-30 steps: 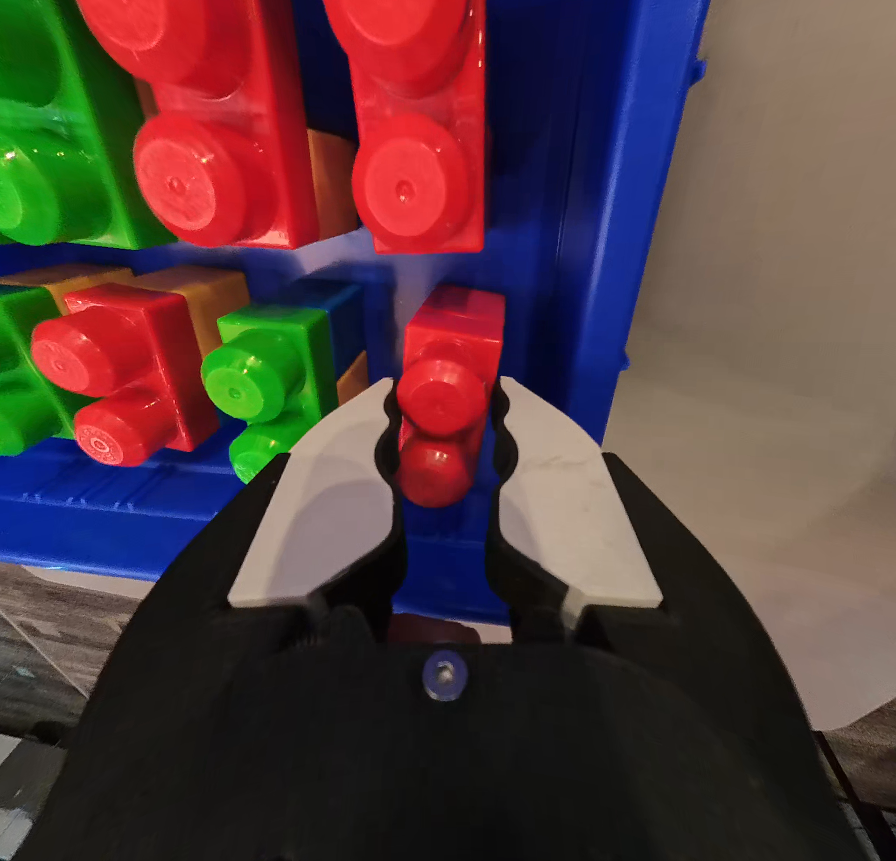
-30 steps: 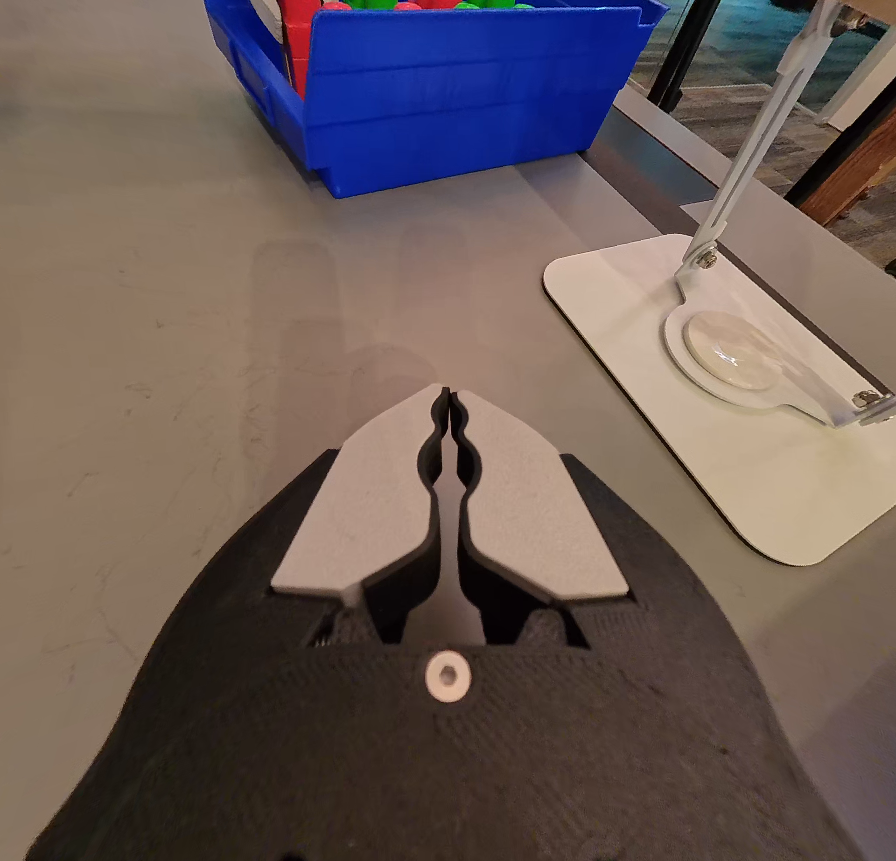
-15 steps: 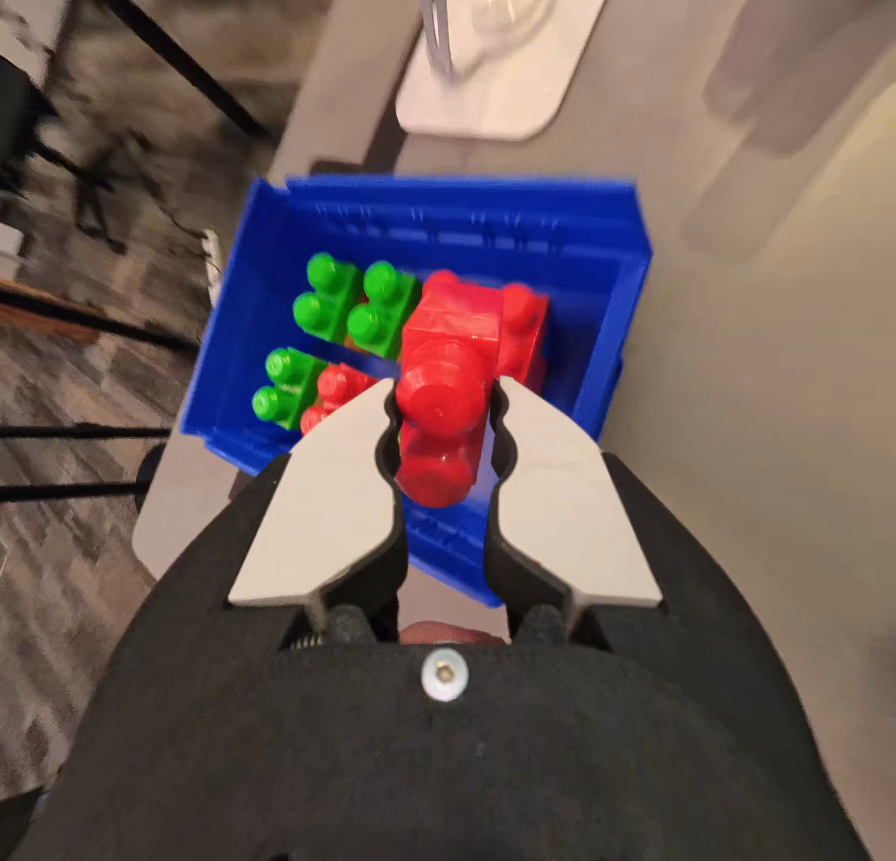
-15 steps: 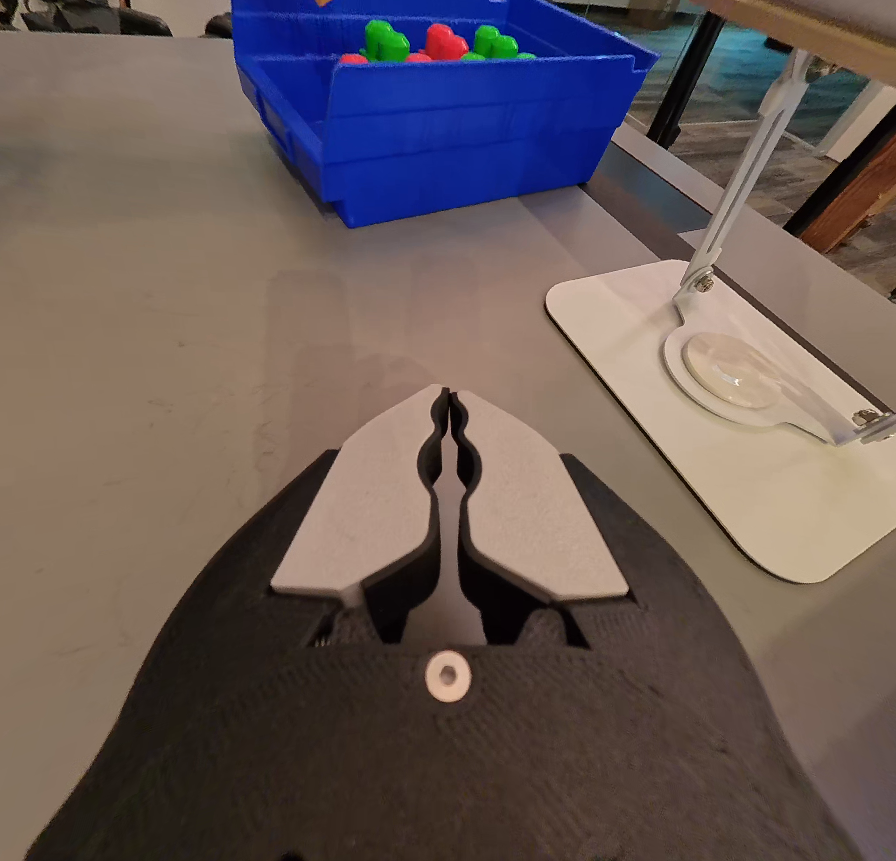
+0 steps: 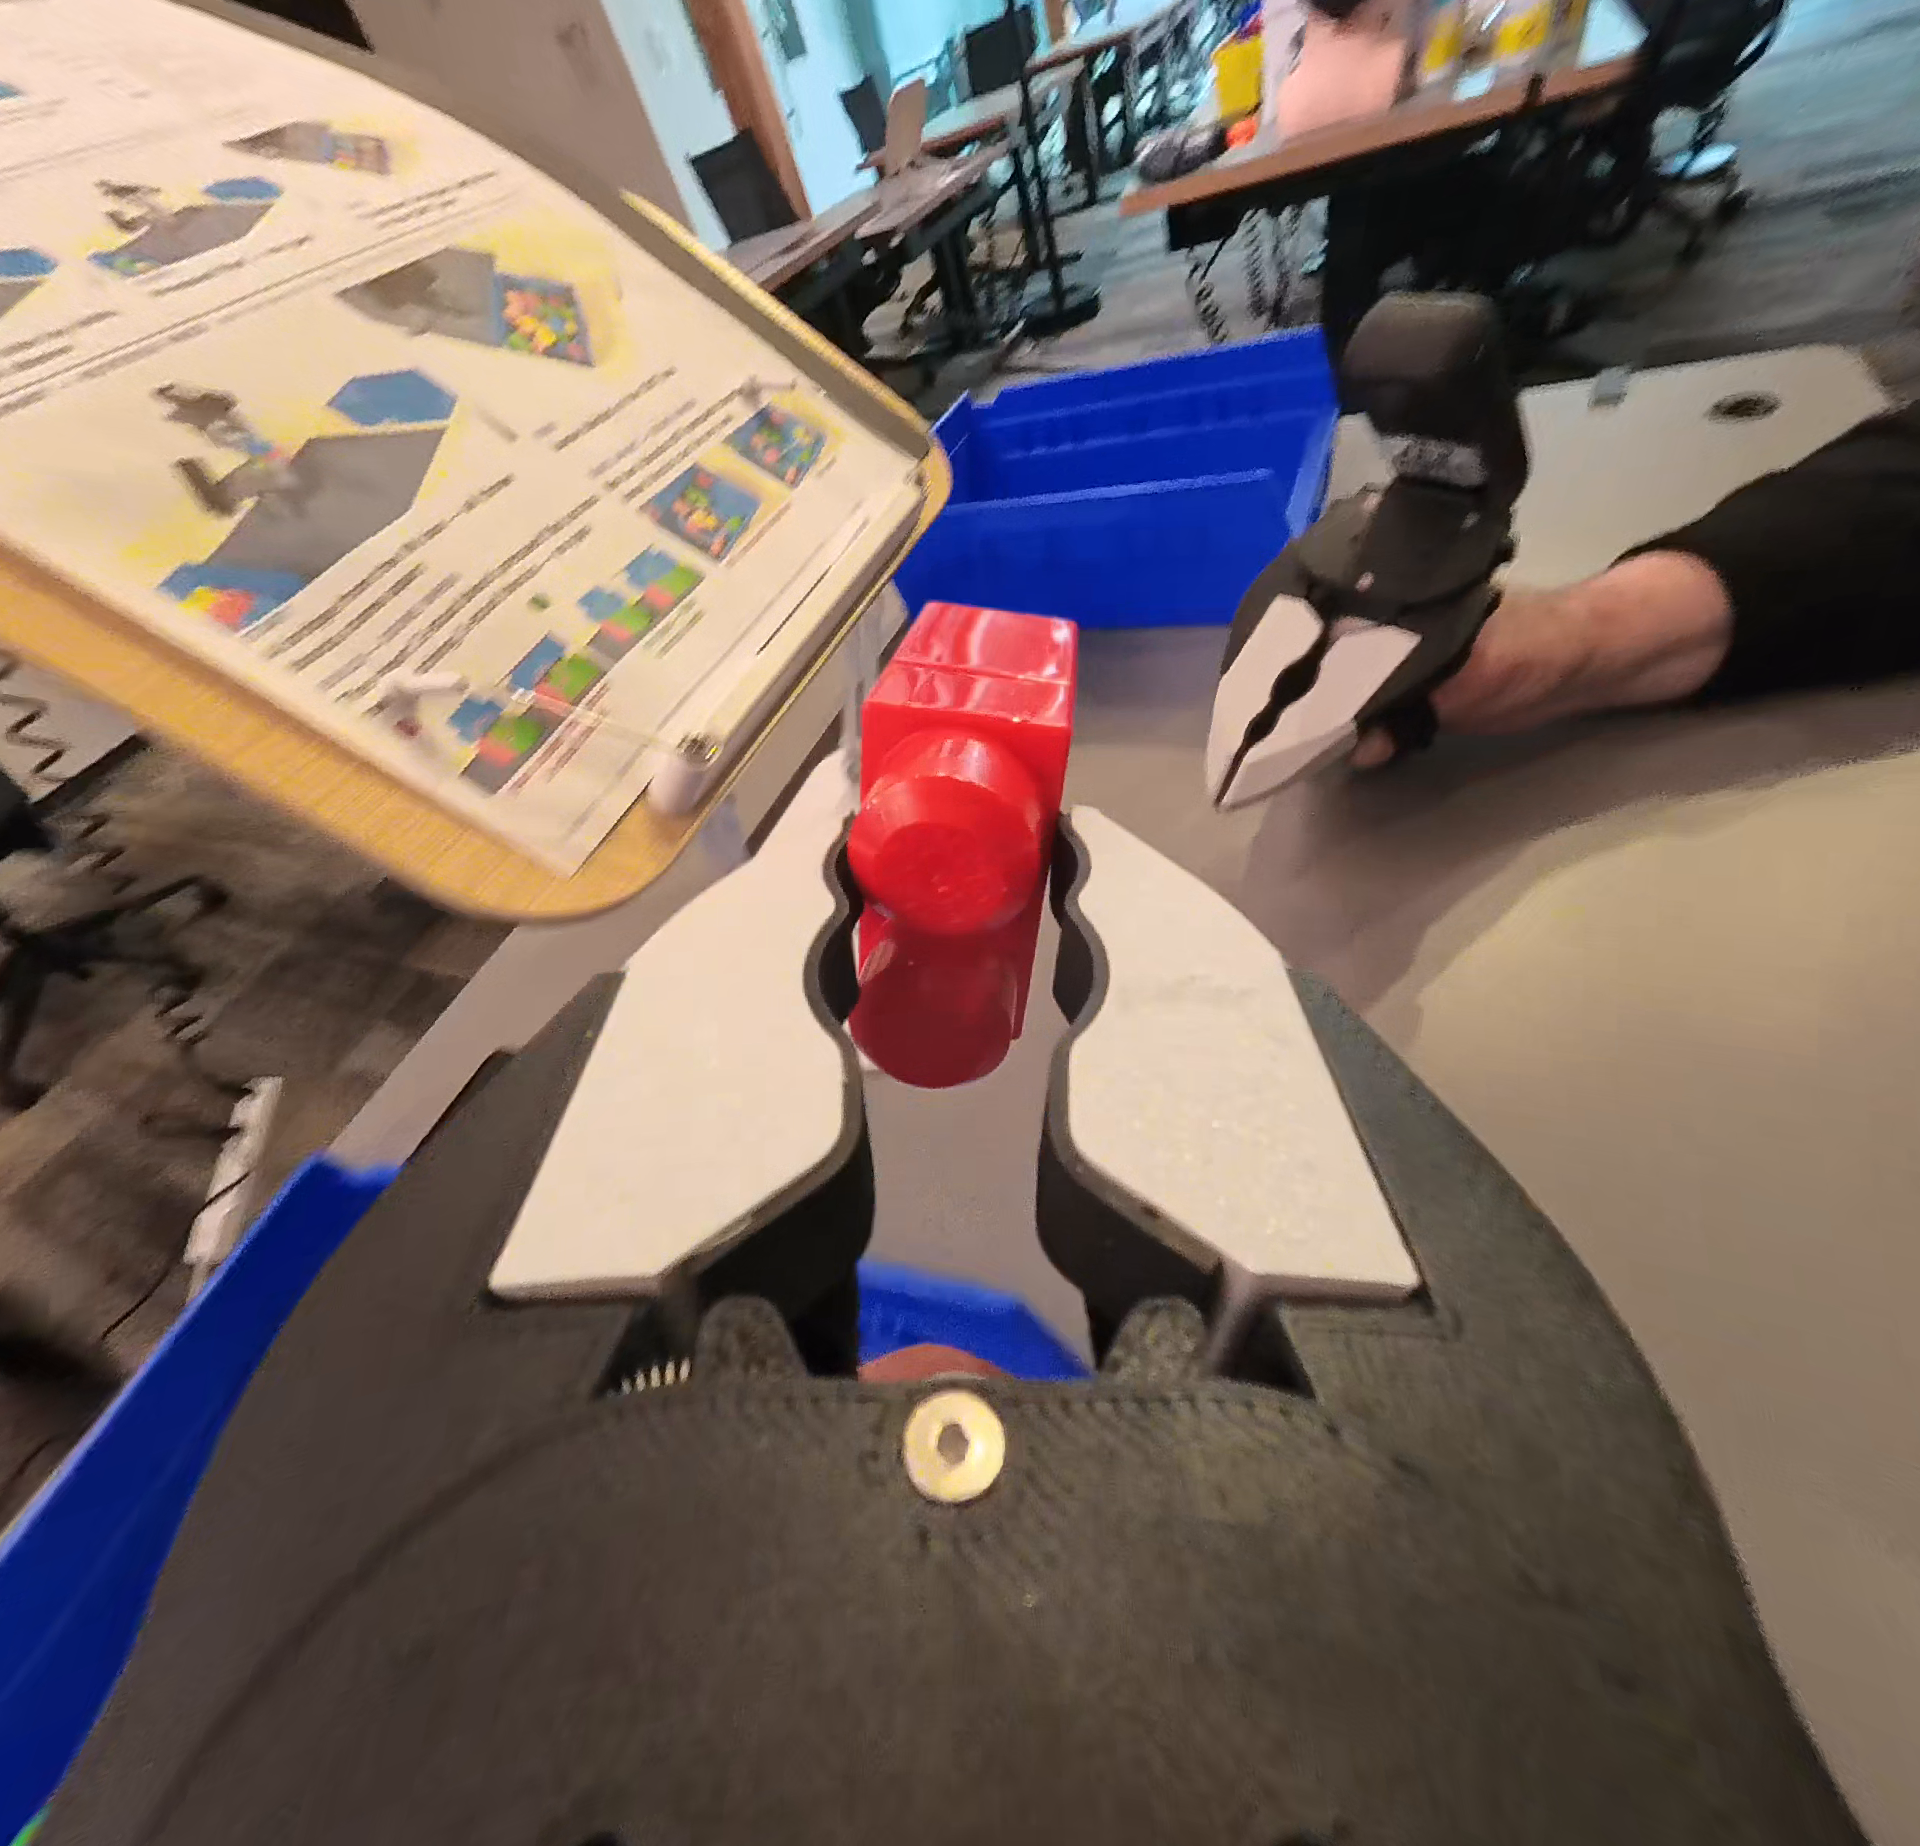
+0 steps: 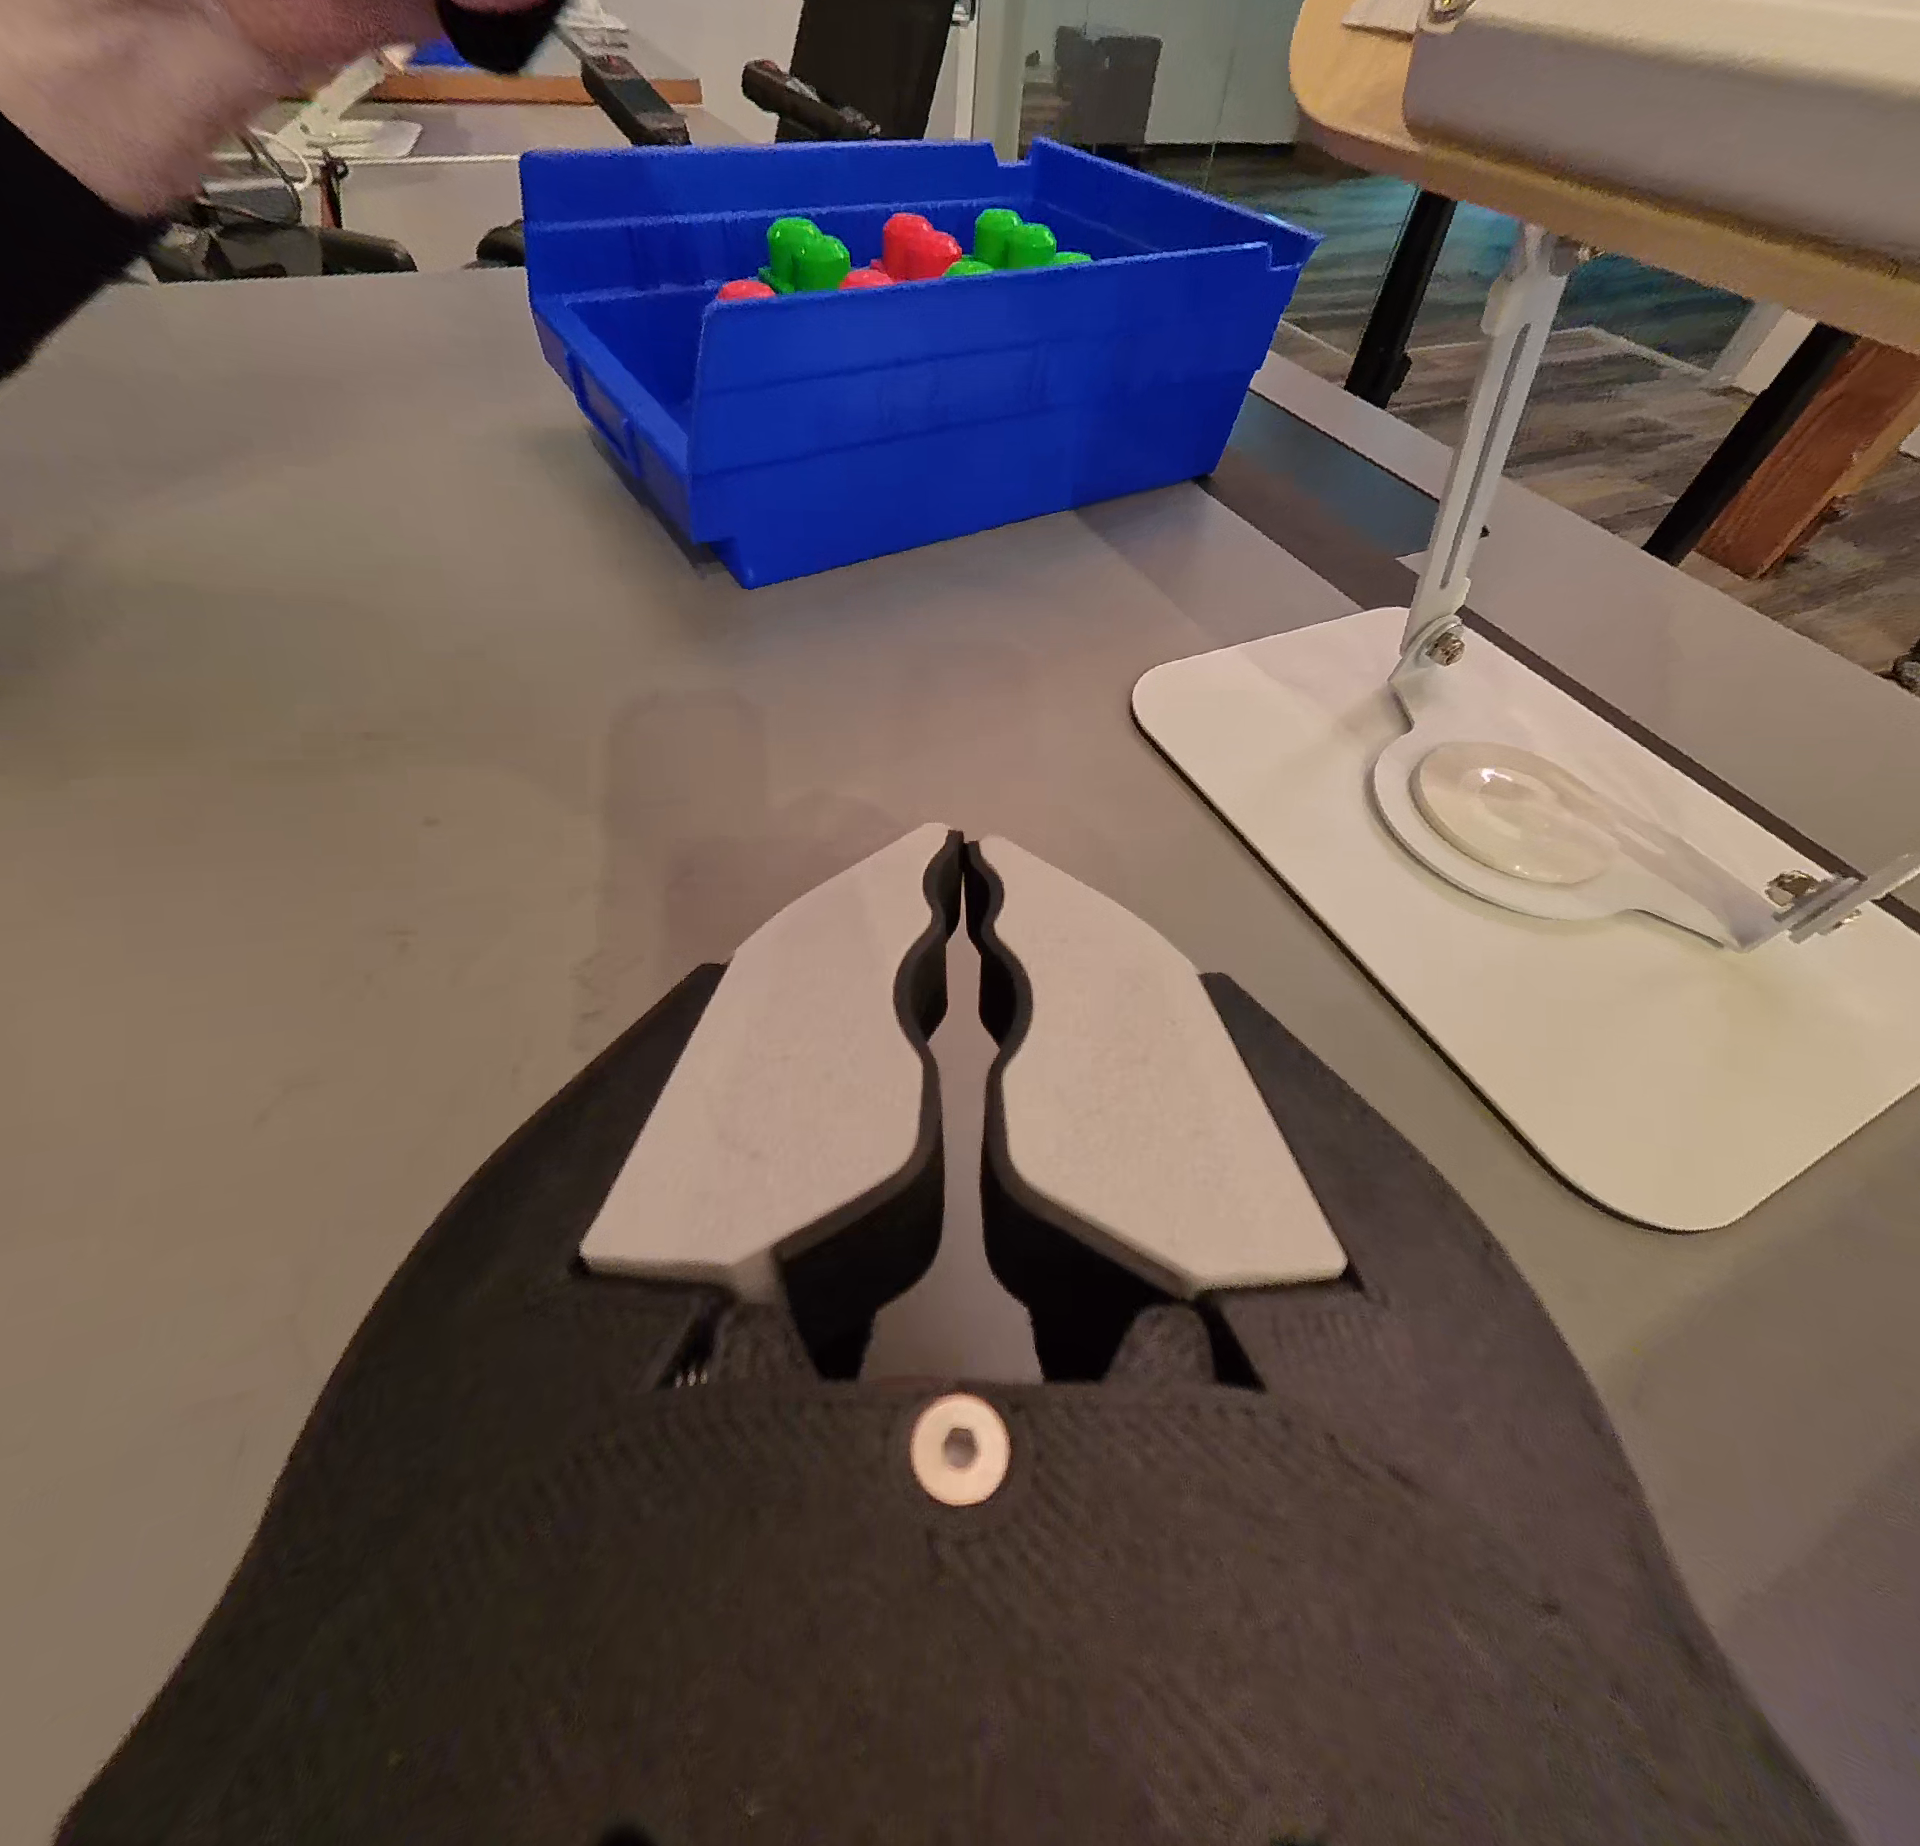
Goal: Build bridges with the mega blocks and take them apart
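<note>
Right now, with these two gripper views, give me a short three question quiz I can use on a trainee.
1. True or false: the right gripper grips a green block.
2. The left gripper is clamped on: A) a red block, B) the blue bin, C) nothing.
3. Fill in: the white stand base sits to the ___ of the right gripper in its own view.

Key: 1 false; 2 A; 3 right.

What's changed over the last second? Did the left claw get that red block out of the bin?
Yes. The left claw, already clamped on the red block down in the blue bin, lifted it up and out and now carries it over the grey table toward the right claw. The right claw stayed shut and empty, low over the table; the grip on the block looks unchanged.
</note>
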Demonstrator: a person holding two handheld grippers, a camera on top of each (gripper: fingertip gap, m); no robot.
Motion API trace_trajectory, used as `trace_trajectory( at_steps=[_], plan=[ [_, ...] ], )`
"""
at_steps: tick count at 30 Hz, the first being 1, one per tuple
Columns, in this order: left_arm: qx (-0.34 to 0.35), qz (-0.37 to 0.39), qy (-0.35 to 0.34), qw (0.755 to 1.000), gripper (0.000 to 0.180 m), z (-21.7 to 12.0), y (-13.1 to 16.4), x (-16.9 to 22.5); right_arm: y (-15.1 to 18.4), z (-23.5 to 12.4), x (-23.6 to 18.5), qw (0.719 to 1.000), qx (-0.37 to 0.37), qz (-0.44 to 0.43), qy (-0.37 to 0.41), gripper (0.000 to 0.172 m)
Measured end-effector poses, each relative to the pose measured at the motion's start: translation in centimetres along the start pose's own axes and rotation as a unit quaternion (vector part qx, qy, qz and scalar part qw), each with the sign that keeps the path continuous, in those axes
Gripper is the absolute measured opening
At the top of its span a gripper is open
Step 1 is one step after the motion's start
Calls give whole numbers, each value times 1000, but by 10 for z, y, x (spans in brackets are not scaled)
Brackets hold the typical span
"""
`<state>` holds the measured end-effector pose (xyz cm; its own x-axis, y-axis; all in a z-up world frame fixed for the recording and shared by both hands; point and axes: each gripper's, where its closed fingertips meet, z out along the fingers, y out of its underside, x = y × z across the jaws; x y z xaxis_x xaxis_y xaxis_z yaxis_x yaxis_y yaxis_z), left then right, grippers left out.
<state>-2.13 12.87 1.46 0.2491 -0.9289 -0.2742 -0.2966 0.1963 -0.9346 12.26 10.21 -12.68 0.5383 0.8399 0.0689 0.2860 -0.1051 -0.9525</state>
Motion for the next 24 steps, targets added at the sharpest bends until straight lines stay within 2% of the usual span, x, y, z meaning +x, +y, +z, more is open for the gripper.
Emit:
trace_trajectory(
  at_steps=[4,11,17,24],
  plan=[
    [50,-24,57,997,34,37,-19,13,-4,-3,3,1000,13,7,0,0],
    [53,-10,92,994,34,82,-25,21,-4,-5,7,999,23,24,-6,0],
    [61,-31,116,991,34,102,-15,24,-2,-6,12,999,26,35,-6,0],
    [58,-51,130,988,34,108,-3,25,-3,-6,12,999,32,36,-10,0]
  ],
)
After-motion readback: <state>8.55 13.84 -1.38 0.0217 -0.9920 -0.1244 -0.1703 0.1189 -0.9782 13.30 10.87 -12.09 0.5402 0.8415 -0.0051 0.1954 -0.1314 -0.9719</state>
